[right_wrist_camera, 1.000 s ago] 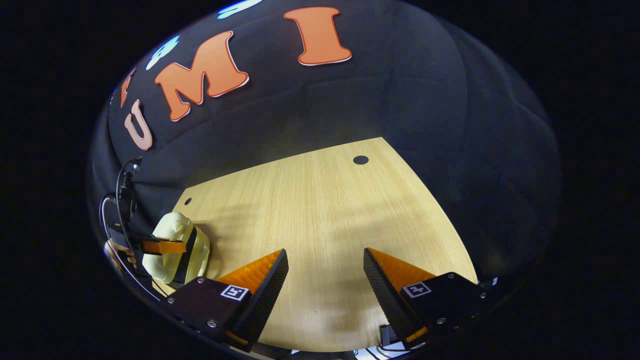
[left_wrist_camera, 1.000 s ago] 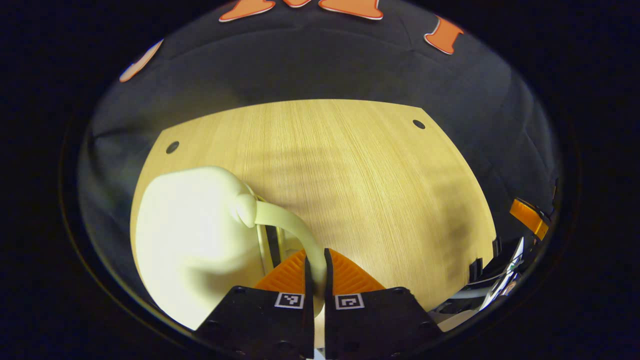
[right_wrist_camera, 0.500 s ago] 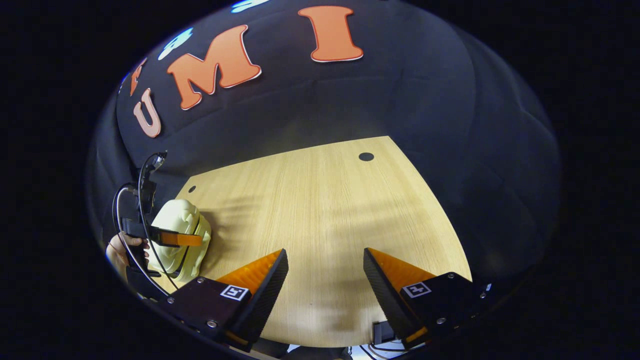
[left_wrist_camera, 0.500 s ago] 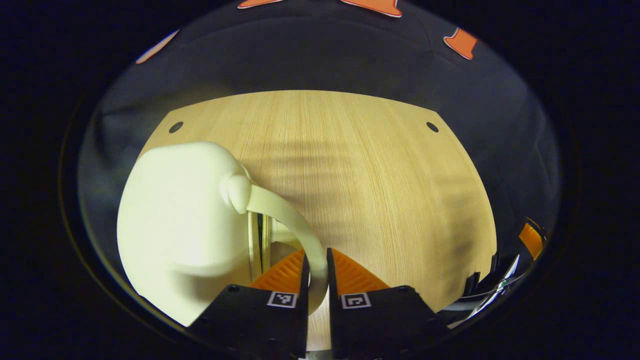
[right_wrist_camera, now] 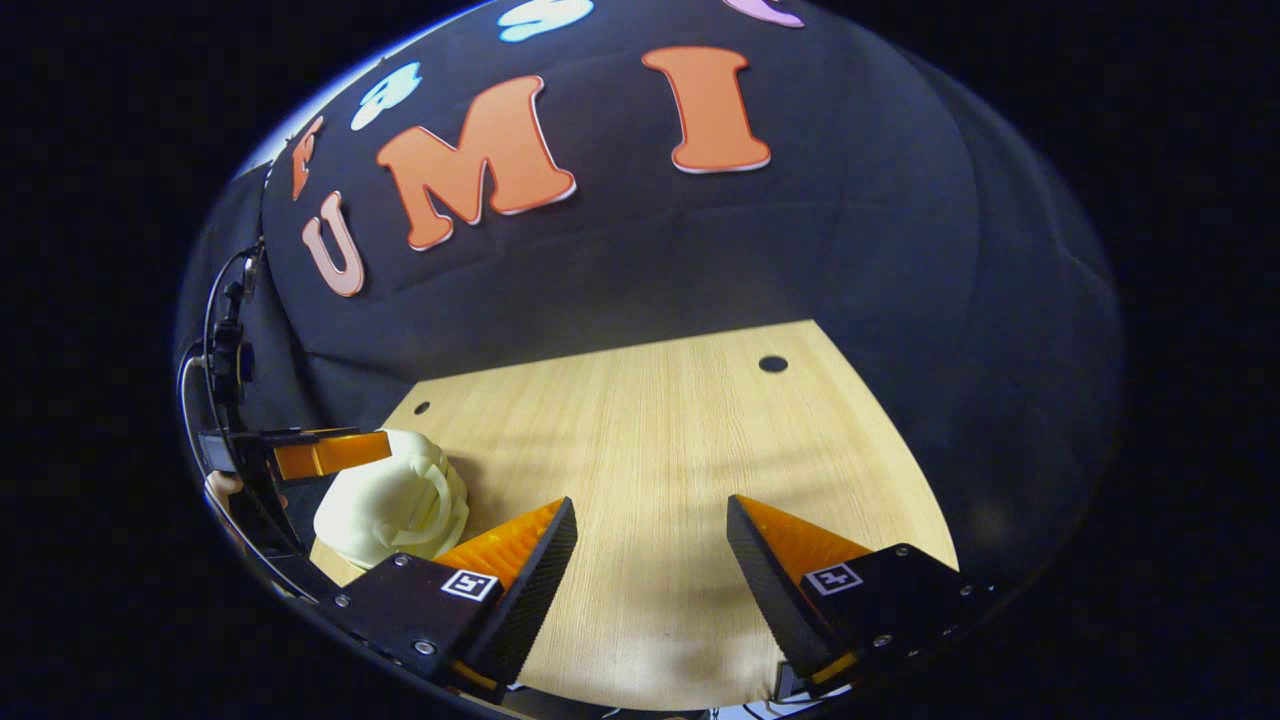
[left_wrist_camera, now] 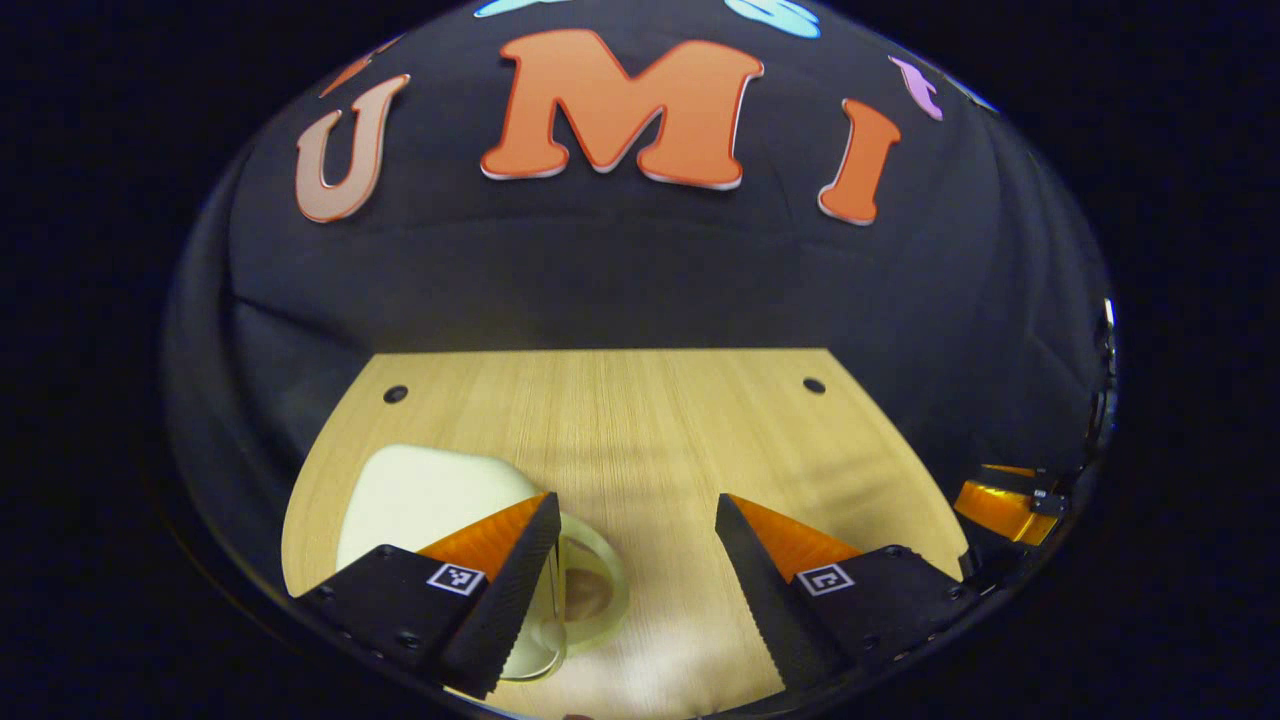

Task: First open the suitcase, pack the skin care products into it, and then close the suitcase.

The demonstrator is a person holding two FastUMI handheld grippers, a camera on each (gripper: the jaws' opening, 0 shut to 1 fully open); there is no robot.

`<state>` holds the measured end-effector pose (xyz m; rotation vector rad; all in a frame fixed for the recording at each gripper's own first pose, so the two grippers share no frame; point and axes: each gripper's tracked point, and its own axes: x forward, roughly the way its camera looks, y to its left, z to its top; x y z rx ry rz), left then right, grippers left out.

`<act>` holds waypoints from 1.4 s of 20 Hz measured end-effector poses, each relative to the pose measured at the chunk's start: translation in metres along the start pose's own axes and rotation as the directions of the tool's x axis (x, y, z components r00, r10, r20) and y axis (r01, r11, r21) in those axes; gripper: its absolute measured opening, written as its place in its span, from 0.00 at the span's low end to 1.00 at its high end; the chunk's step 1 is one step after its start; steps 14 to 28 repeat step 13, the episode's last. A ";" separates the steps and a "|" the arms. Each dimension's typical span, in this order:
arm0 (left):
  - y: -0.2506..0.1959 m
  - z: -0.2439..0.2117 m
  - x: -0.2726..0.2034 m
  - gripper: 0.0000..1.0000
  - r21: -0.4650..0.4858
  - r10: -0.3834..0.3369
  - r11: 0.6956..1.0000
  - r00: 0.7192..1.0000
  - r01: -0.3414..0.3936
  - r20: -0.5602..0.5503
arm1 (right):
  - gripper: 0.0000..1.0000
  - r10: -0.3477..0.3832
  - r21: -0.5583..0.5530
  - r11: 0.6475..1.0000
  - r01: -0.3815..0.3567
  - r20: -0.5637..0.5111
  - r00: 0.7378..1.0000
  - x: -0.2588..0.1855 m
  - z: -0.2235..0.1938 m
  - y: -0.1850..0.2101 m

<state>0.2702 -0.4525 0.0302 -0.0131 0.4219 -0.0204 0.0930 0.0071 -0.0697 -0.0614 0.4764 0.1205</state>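
Our left gripper, earlier clamped on the loop handle, now gapes wide above the smooth cream suitcase on the wood-grain worktop; our right gripper stays wide.

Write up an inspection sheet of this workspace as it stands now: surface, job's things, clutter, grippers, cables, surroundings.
Surface: wooden table, light grain, two dark round holes near its far corners.
Job's things: small cream suitcase lying near the table's left edge, its looped handle facing the left gripper; it looks closed. Skin care products: nothing seen.
Clutter: nothing seen.
Grippers: left gripper open, above the suitcase, handle free between its fingers; right gripper open, holding nothing, over bare table.
Cables: black cables run along the left gripper's rig.
Surroundings: black cloth wall behind the table.
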 end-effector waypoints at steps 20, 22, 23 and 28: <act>0.003 0.035 -0.033 0.97 0.008 0.076 0.997 0.942 -0.083 0.326 | 0.96 -0.004 -0.115 0.993 0.034 0.247 0.969 -0.041 0.036 0.076; 0.003 0.035 -0.033 0.97 0.008 0.076 0.997 0.942 -0.083 0.326 | 0.96 -0.004 -0.115 0.993 0.034 0.247 0.969 -0.041 0.036 0.076; 0.003 0.035 -0.033 0.97 0.008 0.076 0.997 0.942 -0.083 0.326 | 0.96 -0.004 -0.115 0.993 0.034 0.247 0.969 -0.041 0.036 0.076; 0.003 0.035 -0.033 0.97 0.008 0.076 0.997 0.942 -0.083 0.326 | 0.96 -0.004 -0.115 0.993 0.034 0.247 0.969 -0.041 0.036 0.076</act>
